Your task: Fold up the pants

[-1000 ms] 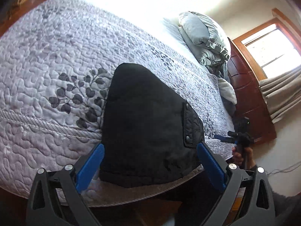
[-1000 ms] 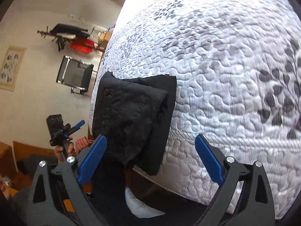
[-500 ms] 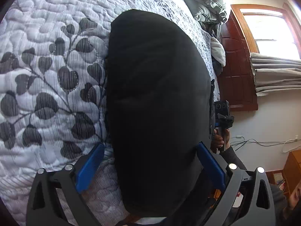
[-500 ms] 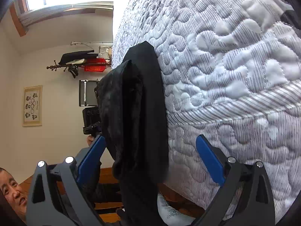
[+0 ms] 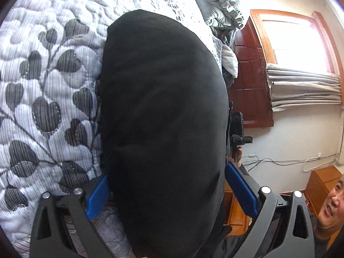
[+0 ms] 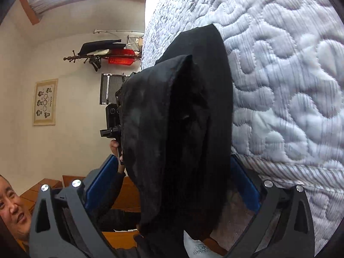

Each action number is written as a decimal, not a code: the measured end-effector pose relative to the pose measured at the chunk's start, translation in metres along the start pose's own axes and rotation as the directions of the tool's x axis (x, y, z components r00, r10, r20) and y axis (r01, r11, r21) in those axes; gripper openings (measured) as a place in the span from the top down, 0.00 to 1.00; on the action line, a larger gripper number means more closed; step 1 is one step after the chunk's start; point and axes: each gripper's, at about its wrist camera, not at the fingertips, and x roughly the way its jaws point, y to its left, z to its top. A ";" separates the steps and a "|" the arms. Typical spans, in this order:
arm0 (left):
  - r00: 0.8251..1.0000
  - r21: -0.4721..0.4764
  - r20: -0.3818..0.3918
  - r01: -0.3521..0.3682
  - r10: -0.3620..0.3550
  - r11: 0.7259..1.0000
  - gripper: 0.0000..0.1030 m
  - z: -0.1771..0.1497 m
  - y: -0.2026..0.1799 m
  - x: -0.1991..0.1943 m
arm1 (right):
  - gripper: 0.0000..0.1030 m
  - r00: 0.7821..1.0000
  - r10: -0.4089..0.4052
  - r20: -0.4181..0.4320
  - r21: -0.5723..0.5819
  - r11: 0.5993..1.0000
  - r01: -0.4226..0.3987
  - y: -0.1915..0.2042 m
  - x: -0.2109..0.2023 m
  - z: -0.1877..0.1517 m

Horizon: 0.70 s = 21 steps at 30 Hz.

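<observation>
Now: black pants (image 5: 163, 111) folded into a thick bundle, lying at the bed edge on the quilted bedspread (image 5: 49, 68) w/ grey leaf print.

L gripper (image 5: 165, 191): jaws spread wide, blue pads (image 5: 97, 195) either side of the bundle's near end. Fabric sits between them, fills the gap; can't tell if pads press it. Not clamped.

R gripper (image 6: 169, 180): also wide apart, pants (image 6: 176, 129) between the fingers. From this side the bundle shows layers – a crumpled inner fold in front, smooth outer layer behind, against the bedspread (image 6: 290, 75). Lower end hangs over the bed edge.

Each cam sees the other gripper just beyond the pants, held in a hand (image 6: 116, 148).

Bkgd: pillows (image 5: 219, 2) at head of bed, wooden window frame (image 5: 268, 34) w/ gathered curtain (image 5: 301, 90), framed picture (image 6: 45, 102) on wall.
</observation>
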 end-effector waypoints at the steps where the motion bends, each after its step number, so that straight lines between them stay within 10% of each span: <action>1: 1.000 0.001 -0.004 -0.003 0.003 1.000 0.04 0.000 0.000 0.001 | 0.02 1.000 -0.001 -0.006 -0.008 1.000 0.001 0.002 0.003 0.001; 10: 0.999 0.026 -0.002 -0.037 0.037 0.999 0.07 0.003 -0.014 0.014 | 0.04 1.000 0.013 0.008 -0.046 0.999 -0.013 0.015 0.015 0.002; 15: 0.998 0.022 0.038 -0.060 0.059 0.998 0.30 0.000 -0.012 0.011 | 0.48 0.998 0.051 0.032 -0.028 0.998 -0.051 0.014 0.015 0.001; 21: 0.994 0.040 0.090 -0.059 0.055 0.997 0.45 -0.006 -0.017 0.007 | 0.58 0.996 0.060 0.063 -0.049 0.997 -0.057 0.029 0.018 0.000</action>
